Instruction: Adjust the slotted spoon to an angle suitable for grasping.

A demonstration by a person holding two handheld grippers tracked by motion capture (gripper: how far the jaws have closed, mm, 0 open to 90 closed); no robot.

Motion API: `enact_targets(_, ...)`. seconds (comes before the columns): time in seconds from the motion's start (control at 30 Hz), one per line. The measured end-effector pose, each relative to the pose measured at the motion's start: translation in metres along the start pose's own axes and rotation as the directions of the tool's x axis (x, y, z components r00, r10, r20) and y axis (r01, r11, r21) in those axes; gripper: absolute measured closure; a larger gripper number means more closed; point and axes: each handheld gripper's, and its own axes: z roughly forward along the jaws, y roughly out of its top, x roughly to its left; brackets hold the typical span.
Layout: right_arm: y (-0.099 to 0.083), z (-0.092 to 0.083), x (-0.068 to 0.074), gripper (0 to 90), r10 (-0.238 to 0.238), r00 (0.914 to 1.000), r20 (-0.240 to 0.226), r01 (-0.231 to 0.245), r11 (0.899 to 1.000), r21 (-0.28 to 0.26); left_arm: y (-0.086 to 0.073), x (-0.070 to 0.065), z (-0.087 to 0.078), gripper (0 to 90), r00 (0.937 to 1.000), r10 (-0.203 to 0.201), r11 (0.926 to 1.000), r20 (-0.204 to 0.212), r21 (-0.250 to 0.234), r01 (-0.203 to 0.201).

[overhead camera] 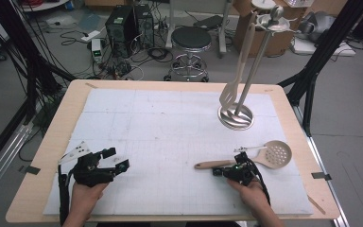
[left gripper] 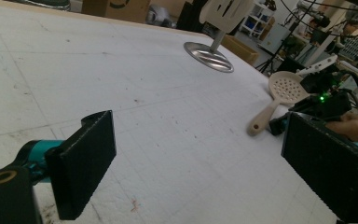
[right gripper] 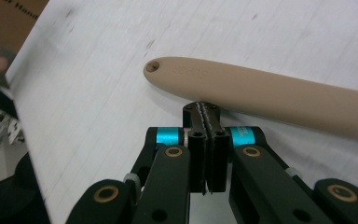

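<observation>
Our right gripper (right gripper: 204, 112): jaws pressed flat together, nothing between them.
Our tips: at the near edge of the beige handle (right gripper: 261, 95); contact unclear.
Handle: lies across the white board (right gripper: 98, 88), hole at its left end.

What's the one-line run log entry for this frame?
left gripper: open, empty, over mat | right gripper: shut, empty, tips at skimmer handle | skimmer: flat on mat | rack: spatula hanging

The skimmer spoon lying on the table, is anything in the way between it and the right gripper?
No. The right gripper, jaws shut together, has its tips right at the beige handle of the skimmer spoon, with nothing visible between them. The left gripper sits open, far across the white mat.
</observation>
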Motion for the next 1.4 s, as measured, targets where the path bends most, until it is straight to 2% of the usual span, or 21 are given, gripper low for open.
enact_targets(0.33, 0.031, 0.017, -0.011, 90.0, 0.038, 0.9974, 0.061, -0.035, 0.998, -0.05, 0.0, 0.002, -0.001, 10.6, 1.0, -0.007, 1.0, -0.004, -0.001, 0.007)
enact_targets(0.67, 0.051, 0.026, -0.024, 90.0, 0.09, 0.9905, 0.104, -0.08, 0.991, -0.103, -0.001, 0.003, -0.002, 11.2, 1.0, -0.01, 1.0, -0.001, -0.001, 0.01)
enact_targets(0.83, 0.055, 0.023, -0.022, 90.0, 0.099, 0.9859, 0.135, -0.085, 0.991, -0.104, -0.001, 0.004, -0.002, 11.2, 0.9999, -0.013, 0.9999, 0.001, 0.002, 0.013)
enact_targets(0.93, 0.059, 0.007, -0.024, 90.0, 0.111, 0.9848, 0.134, -0.09, 0.984, -0.151, -0.002, 0.005, -0.002, 11.2, 0.9999, -0.016, 0.9999, -0.004, -0.001, 0.016)
enact_targets(1.03, 0.067, -0.016, -0.034, 90.0, 0.143, 0.9732, 0.18, -0.107, 0.975, -0.195, -0.002, 0.006, -0.002, 11.2, 0.9998, -0.02, 0.9998, -0.003, 0.0, 0.02)
enact_targets(1.13, 0.07, -0.036, -0.047, 90.0, 0.194, 0.954, 0.229, -0.144, 0.966, -0.216, -0.001, 0.005, -0.003, 11.2, 0.9999, -0.014, 0.9999, -0.003, -0.004, 0.014)
enact_targets(1.23, 0.064, -0.046, -0.059, 90.0, 0.231, 0.9347, 0.27, -0.175, 0.961, -0.216, -0.002, 0.005, -0.003, 11.2, 0.9999, -0.015, 0.9999, -0.001, -0.001, 0.015)
enact_targets(1.3, 0.057, -0.048, -0.065, 90.0, 0.244, 0.926, 0.288, -0.188, 0.96, -0.209, -0.002, 0.005, -0.003, 11.2, 0.9998, -0.019, 0.9998, 0.0, 0.0, 0.019)
enact_targets(1.4, 0.046, -0.051, -0.074, 90.0, 0.284, 0.9025, 0.323, -0.228, 0.953, -0.201, -0.002, 0.004, -0.003, 11.2, 0.9999, -0.017, 0.9999, 0.002, -0.004, 0.017)
